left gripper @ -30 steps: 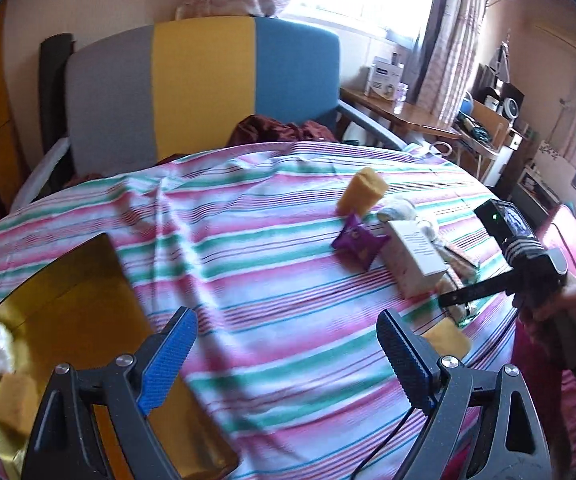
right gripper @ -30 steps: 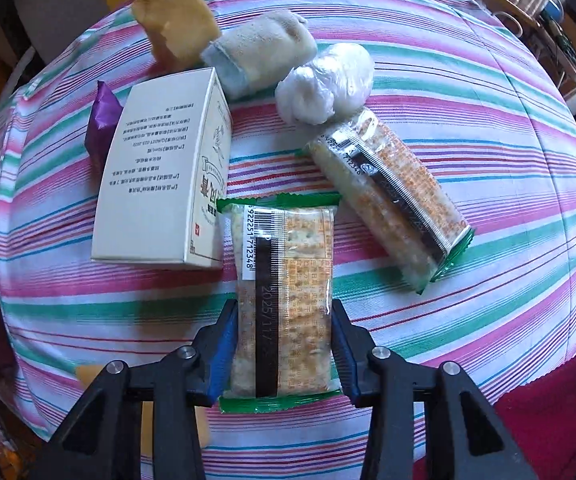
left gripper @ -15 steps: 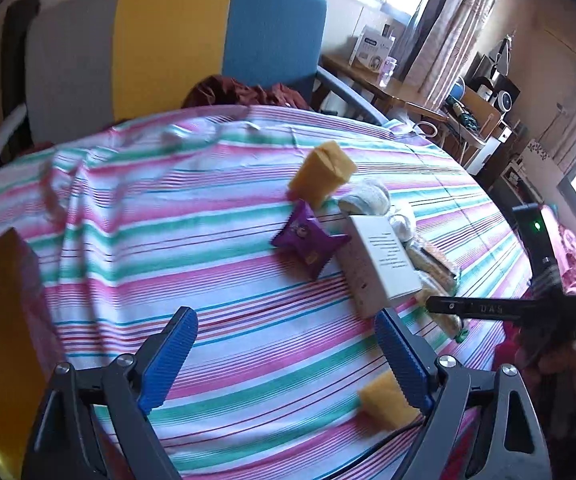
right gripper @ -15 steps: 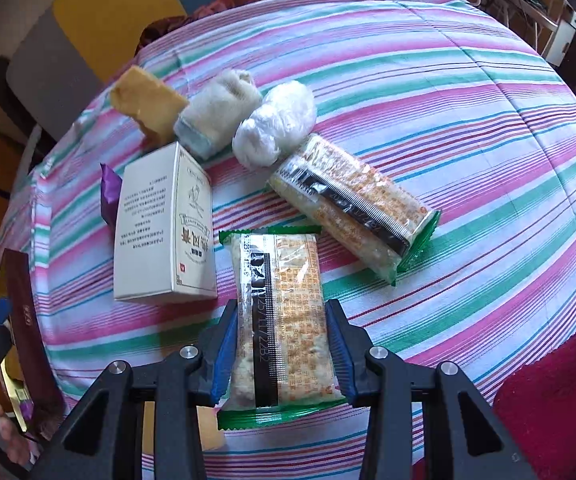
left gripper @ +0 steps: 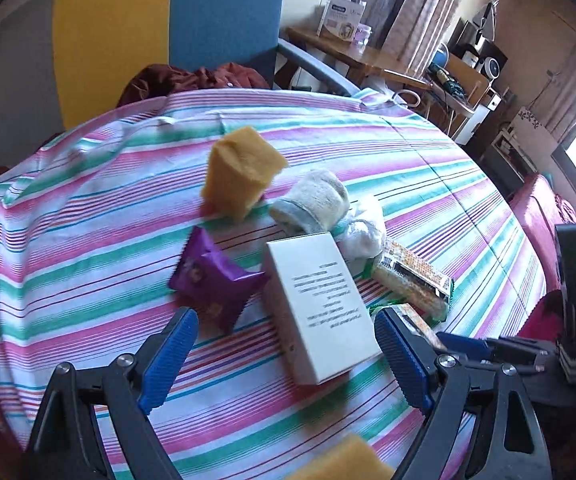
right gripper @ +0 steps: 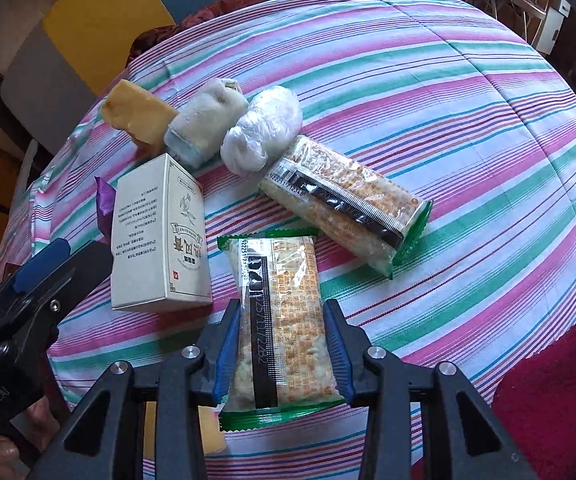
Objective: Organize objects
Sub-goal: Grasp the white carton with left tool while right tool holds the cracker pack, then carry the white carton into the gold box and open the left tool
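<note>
Right tongs clamp a cracker packet by its long sides, near end of it between the blue pads. Likely light, crinkly, slippery film; crackers brittle, so a gentle mid-body squeeze suits. Left tongs gape wide, holding nothing, white box just ahead between the tips on the striped surface. A second ago the left tongs faced a gold tray; now that's out of view. Right grip narrowed slightly.

A lived-in home: cloth-covered table, armchair, curtains.
</note>
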Available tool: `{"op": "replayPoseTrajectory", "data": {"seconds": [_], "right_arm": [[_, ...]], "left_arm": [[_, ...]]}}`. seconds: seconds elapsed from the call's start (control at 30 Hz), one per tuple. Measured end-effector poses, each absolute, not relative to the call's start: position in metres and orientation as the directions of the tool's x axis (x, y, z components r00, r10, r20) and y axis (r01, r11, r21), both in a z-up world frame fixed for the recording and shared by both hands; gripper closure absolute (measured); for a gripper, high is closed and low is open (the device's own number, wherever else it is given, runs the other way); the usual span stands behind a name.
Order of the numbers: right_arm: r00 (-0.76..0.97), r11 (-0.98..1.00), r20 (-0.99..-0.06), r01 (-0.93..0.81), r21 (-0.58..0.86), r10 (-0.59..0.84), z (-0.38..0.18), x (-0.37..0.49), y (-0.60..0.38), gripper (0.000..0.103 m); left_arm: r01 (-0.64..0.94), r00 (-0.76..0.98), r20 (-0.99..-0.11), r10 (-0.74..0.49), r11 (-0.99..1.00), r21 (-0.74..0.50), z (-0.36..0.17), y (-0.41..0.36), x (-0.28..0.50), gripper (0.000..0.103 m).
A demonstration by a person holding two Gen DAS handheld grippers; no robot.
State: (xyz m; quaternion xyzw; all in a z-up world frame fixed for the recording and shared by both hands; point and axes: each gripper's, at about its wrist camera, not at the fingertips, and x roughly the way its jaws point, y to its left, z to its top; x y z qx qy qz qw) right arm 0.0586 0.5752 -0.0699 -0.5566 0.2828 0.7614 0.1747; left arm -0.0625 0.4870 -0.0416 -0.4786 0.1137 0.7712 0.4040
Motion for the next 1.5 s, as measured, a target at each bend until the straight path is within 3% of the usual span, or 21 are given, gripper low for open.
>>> {"op": "replayPoseTrajectory", "data": {"seconds": [0.27, 0.33, 0.4, 0.6, 1.03, 1.27, 1.5], "right_arm": [[-0.302, -0.781, -0.95, -0.575, 0.244, -0.074, -0.073, 0.053, 0.577, 0.062], [-0.299, -0.781, -0.951, -0.574, 0.246, -0.08, -0.073, 0.054, 0.575, 0.062], [-0.296, -0.782, -0.952, -0.572, 0.246, -0.083, -0.073, 0.055, 0.574, 0.062], [-0.263, -0.794, -0.96, -0.562, 0.232, -0.095, -0.076, 0.055, 0.566, 0.061], [-0.21, -0.81, -0.974, -0.553, 0.194, -0.09, -0.075, 0.062, 0.55, 0.061], [-0.198, -0.817, -0.976, -0.547, 0.183, -0.087, -0.072, 0.068, 0.542, 0.061], [-0.2, -0.818, -0.976, -0.546, 0.182, -0.084, -0.067, 0.077, 0.536, 0.063]], "left_arm": [[-0.702, -0.171, -0.861, 0.479, -0.672, -0.234, -0.063, 0.522, -0.07, 0.014], [-0.7, -0.16, -0.872, 0.463, -0.676, -0.231, -0.07, 0.529, -0.071, 0.021], [-0.702, -0.145, -0.882, 0.449, -0.675, -0.228, -0.077, 0.533, -0.072, 0.037], [-0.726, -0.175, -0.867, 0.466, -0.656, -0.206, -0.074, 0.516, -0.062, 0.05], [-0.808, -0.209, -0.861, 0.463, -0.579, -0.114, -0.075, 0.469, -0.037, 0.05], [-0.777, -0.191, -0.875, 0.445, -0.613, -0.142, -0.089, 0.457, -0.038, 0.051], [-0.779, -0.236, -0.834, 0.498, -0.61, -0.144, -0.063, 0.419, -0.022, 0.051]]}}
